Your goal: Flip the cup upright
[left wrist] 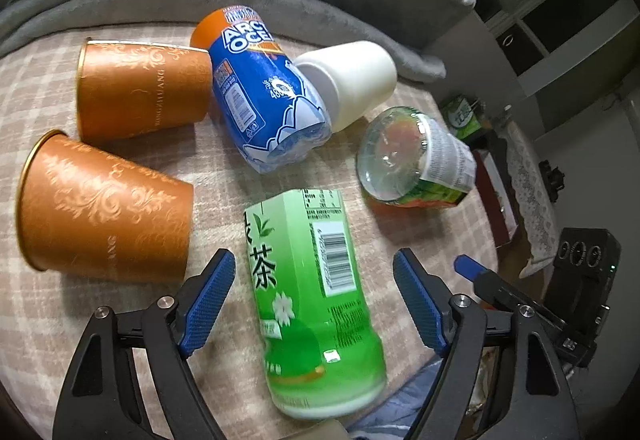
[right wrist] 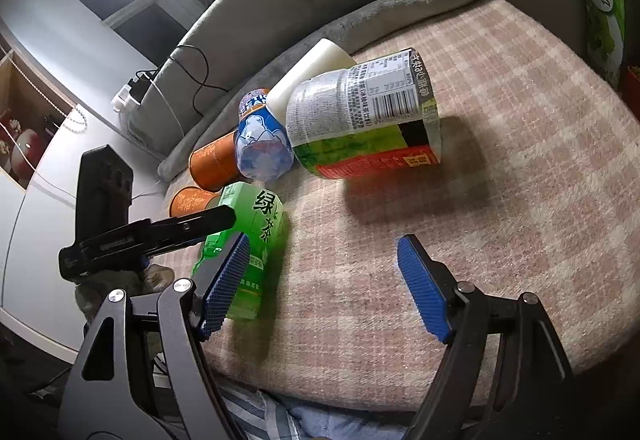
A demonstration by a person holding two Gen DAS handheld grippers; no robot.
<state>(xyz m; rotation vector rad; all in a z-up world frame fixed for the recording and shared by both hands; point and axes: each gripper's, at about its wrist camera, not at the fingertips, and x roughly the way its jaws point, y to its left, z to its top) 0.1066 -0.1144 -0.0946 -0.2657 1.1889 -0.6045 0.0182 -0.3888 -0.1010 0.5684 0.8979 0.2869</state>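
The left gripper has its fingers apart around the lying green tea cup; squeeze its middle gently, then tip it up; the right gripper waits, fingers apart

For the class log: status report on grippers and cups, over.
Left gripper open, straddling green tea bottle. Right gripper open, empty. Both orange paper cups on sides.

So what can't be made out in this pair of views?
- White cup: its mouth is hidden behind the blue bottle, left wrist view.
- Green bottle: print blurred; neck end out of sight near the bottom edge.
- Two orange cups: mostly hidden by bottles, right wrist view.
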